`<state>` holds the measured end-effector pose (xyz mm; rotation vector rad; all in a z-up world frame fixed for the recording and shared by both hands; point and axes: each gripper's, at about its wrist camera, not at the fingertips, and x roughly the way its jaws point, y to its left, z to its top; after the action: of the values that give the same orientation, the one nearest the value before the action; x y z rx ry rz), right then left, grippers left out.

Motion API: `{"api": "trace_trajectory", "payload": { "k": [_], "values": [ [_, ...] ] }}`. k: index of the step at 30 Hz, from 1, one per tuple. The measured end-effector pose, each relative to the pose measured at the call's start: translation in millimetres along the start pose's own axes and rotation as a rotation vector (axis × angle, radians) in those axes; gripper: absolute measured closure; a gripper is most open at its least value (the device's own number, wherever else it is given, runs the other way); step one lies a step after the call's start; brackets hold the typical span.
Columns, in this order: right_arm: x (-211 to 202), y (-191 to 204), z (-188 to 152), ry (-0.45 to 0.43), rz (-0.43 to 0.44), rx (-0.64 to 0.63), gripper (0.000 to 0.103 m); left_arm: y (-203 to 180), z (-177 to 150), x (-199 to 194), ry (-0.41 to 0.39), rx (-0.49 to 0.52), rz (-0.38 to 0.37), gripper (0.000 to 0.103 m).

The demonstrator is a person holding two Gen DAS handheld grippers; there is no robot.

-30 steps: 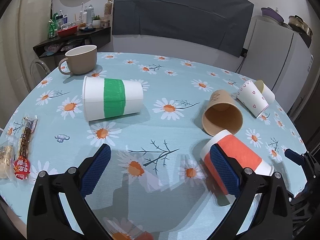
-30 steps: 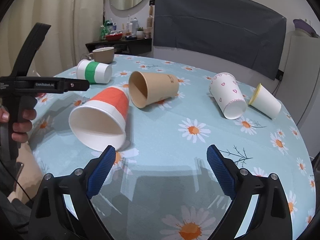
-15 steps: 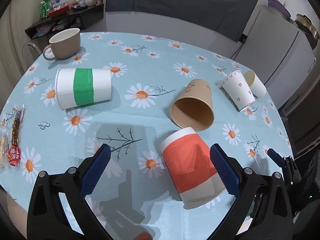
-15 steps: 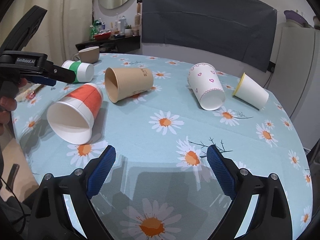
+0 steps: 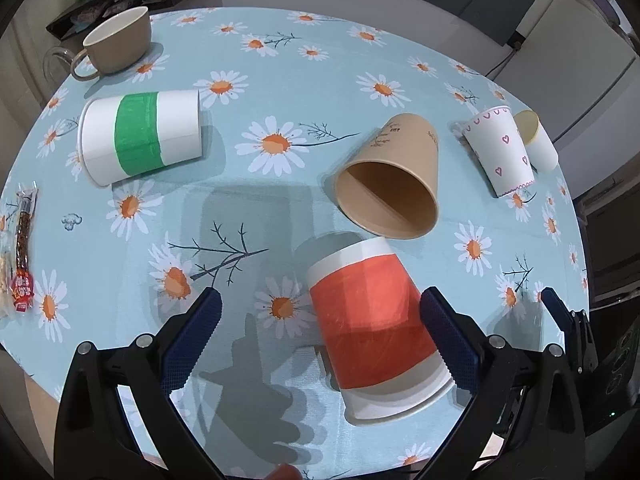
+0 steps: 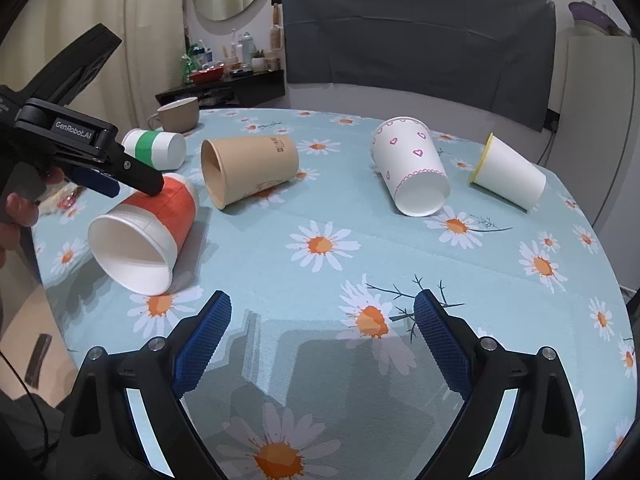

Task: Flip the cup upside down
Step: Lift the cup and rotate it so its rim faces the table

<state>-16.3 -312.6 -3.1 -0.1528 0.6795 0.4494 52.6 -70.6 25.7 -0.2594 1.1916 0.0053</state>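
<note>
Several paper cups lie on their sides on the daisy tablecloth. An orange-banded cup lies nearest, its mouth toward the table's near edge. My left gripper is open above it, the cup between the fingers toward the right one; it also shows in the right wrist view, over the cup. A brown cup lies just beyond. My right gripper is open and empty over bare cloth.
A green-banded cup and a beige mug are at the far left. A heart-print cup and a yellow-rimmed cup lie at the right. Snack packets lie at the left edge.
My left gripper has risen and tilted downward, moving right until it is over the orange cup. My right gripper has drifted right and back a little. The cups have not moved.
</note>
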Motion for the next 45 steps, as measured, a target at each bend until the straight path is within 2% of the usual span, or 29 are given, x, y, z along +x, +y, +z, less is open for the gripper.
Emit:
{"api": "trace_trajectory", "payload": {
  "k": [6, 14, 16, 17, 18, 20, 21, 23, 30, 34, 40, 45],
  "values": [
    [2.6, -2.7, -2.3, 0.017, 0.027, 0.006, 0.014, -3.0, 5.9, 9.7, 0.090, -0.060, -0.089, 0.006],
    [1.4, -6.8, -4.1, 0.013, 0.041, 0.018, 0.014, -3.3, 9.3, 20.9, 0.133, -0.121, -0.186, 0.006],
    [1.2, -7.0, -4.2, 0.014, 0.046, 0.017, 0.014, -2.1, 9.5, 24.3, 0.150, -0.127, -0.184, 0.006],
    [1.5, -6.9, -3.7, 0.014, 0.047, 0.017, 0.014, -2.1, 10.0, 26.1, 0.156, -0.124, -0.178, 0.011],
    [1.6, -6.7, -3.6, 0.014, 0.049, 0.016, 0.014, -1.8, 10.0, 27.6, 0.162, -0.123, -0.175, 0.022],
    [1.8, -6.3, -3.2, 0.016, 0.049, 0.013, 0.014, 0.3, 10.2, 32.3, 0.181, -0.136, -0.182, 0.032],
    [1.9, -5.8, -3.1, 0.017, 0.049, 0.011, 0.014, 0.6, 10.0, 34.9, 0.193, -0.139, -0.194, 0.036],
    [2.1, -5.0, -3.4, 0.018, 0.047, 0.008, 0.014, -0.2, 9.3, 35.5, 0.187, -0.132, -0.200, 0.037],
    [3.7, -4.6, -3.6, 0.025, 0.038, 0.008, 0.014, -1.3, 10.9, 19.7, 0.094, -0.061, -0.161, 0.037],
    [3.9, -3.9, -4.1, 0.023, 0.031, 0.008, 0.014, 2.8, 13.0, 6.4, -0.018, -0.018, -0.037, 0.037],
    [5.3, -1.8, -1.2, 0.027, 0.015, 0.013, 0.014, 5.8, 14.9, -9.8, -0.165, 0.071, 0.075, 0.037],
    [3.7, 4.0, -0.4, 0.034, -0.003, 0.002, 0.014, 9.0, 17.0, -16.1, -0.266, 0.087, 0.093, 0.037]
  ]
}}
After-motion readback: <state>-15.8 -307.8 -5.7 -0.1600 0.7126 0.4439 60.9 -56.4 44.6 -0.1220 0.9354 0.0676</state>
